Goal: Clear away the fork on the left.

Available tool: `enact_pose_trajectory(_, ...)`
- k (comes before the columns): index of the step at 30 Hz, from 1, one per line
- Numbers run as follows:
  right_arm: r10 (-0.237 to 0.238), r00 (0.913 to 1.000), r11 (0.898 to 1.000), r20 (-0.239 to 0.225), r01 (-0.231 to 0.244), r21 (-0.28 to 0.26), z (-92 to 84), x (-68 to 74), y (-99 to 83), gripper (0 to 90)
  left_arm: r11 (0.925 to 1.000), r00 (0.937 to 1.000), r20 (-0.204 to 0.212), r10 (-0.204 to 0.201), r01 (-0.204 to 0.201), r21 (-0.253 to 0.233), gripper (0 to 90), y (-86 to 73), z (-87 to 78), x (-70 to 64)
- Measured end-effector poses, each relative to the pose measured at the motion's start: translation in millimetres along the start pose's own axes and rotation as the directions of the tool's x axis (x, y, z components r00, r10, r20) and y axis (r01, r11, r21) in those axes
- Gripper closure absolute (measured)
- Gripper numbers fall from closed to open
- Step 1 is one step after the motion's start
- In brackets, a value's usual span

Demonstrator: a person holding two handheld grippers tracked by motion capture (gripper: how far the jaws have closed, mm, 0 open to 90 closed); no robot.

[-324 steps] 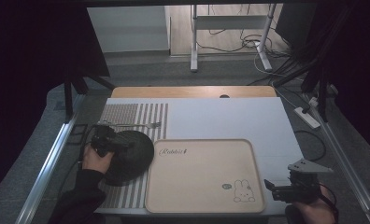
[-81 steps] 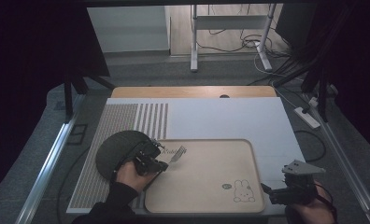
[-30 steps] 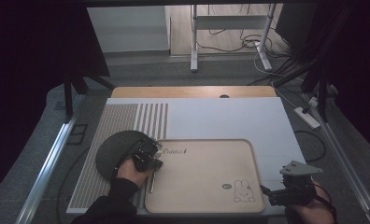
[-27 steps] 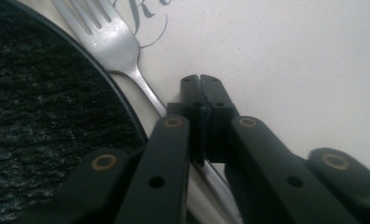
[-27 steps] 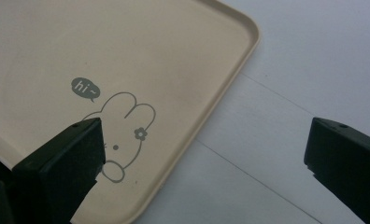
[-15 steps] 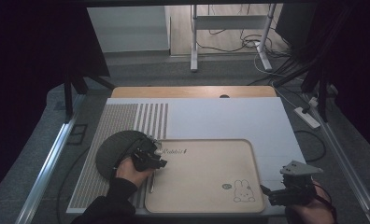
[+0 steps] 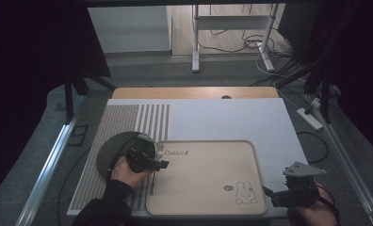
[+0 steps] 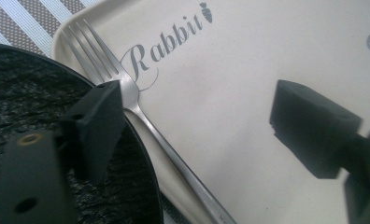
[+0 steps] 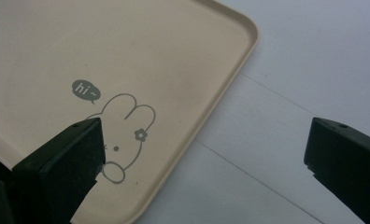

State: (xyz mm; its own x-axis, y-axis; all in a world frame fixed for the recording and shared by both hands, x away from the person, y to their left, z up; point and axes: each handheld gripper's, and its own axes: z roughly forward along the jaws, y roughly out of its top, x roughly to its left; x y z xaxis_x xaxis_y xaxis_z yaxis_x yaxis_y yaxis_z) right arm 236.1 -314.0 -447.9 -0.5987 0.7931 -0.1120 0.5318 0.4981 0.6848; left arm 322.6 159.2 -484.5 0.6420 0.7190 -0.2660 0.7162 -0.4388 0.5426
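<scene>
I noted a slim, smooth steel fork (image 8: 141, 114) lying along the left inner edge of the matte beige tray (image 7: 208, 188), tines toward the "Rabbit" lettering, beside a round, rough-textured black plate (image 8: 33, 93). My left gripper (image 7: 149, 162) had just been opening, fingers spread, fork loose between them. My right gripper (image 7: 276, 195) hovered with fingers wide apart, holding nothing.
</scene>
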Motion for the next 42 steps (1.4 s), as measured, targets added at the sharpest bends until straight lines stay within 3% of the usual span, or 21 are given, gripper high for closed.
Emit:
enact_pose_trajectory(5,0.000,1.0000,1.000,0.000,0.000,0.000,0.0,0.0,0.0,0.0,0.9998,0.9999,0.015,0.005,-0.005,-0.019,5.2,-2.1,-5.7,0.7)
enact_pose_trajectory(8,0.001,1.0000,1.000,0.000,-0.001,0.000,0.0,0.0,0.0,0.0,0.9993,0.9998,0.017,0.008,-0.008,-0.038,2.7,-3.7,-9.4,1.5)
enact_pose_trajectory(13,0.002,1.0000,1.000,0.001,-0.002,0.001,-0.1,-0.2,0.0,0.0,0.9975,0.9997,0.025,0.001,0.001,-0.070,1.7,-8.0,-15.4,3.5)
enact_pose_trajectory(18,0.004,1.0000,1.000,0.000,-0.004,-0.001,-0.5,-0.3,0.0,0.0,0.9918,1.0000,-0.009,-0.004,0.002,-0.128,0.0,-13.7,-22.6,4.7)
enact_pose_trajectory(23,0.009,1.0000,1.000,-0.001,-0.009,-0.006,-0.6,-0.5,-0.1,0.0,0.9858,0.9999,-0.012,-0.012,0.009,-0.168,0.0,-18.6,-28.8,5.6)
enact_pose_trajectory(31,0.012,0.9999,1.000,-0.001,-0.012,-0.008,-0.7,-0.9,-0.1,0.0,0.9758,0.9993,-0.031,0.023,-0.029,-0.217,0.0,-25.7,-36.4,2.0)
enact_pose_trajectory(35,0.012,0.9999,1.000,-0.001,-0.012,-0.009,-0.7,-0.8,-0.1,0.0,0.9748,0.9991,-0.031,0.030,-0.036,-0.220,0.0,-29.8,-39.4,0.7)
enact_pose_trajectory(38,0.011,0.9999,1.000,-0.001,-0.011,-0.009,-0.7,-0.7,-0.1,0.0,0.9673,0.9975,-0.038,0.059,-0.066,-0.245,0.0,-33.9,-42.5,-1.8)
enact_pose_trajectory(42,0.012,0.9999,1.000,-0.002,-0.012,-0.008,-0.8,-0.6,-0.1,0.0,0.9627,0.9960,-0.046,0.077,-0.086,-0.257,0.0,-38.1,-46.6,-4.2)
